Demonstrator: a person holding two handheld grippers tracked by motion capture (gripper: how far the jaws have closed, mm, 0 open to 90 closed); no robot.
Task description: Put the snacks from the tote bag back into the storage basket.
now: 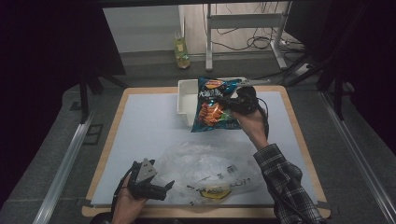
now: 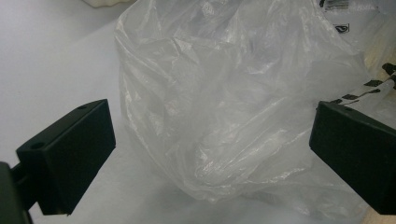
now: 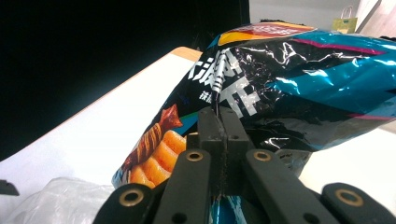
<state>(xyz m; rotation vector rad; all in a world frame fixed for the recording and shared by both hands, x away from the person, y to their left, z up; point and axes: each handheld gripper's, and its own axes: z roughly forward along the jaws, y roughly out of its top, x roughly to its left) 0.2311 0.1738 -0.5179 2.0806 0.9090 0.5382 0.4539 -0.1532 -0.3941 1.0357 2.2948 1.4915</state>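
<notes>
The right gripper [image 1: 232, 103] pinches a blue snack bag [image 1: 214, 105] aloft beside the white bin [image 1: 186, 100]; the left gripper [image 1: 164, 189] gapes empty, apparently nudging the clear plastic bag [image 1: 205, 169]. The thin-film pinch could slip.

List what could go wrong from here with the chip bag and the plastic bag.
1. The right gripper pinches only a thin fold of the chip bag; the glossy film could slip out in mid-air.
2. The plastic bag lies flat and crumpled, and the left gripper is open beside it, so there may be no held mouth to drop the chips into.
3. The chip bag hangs close to the white bin and could snag its rim.
</notes>
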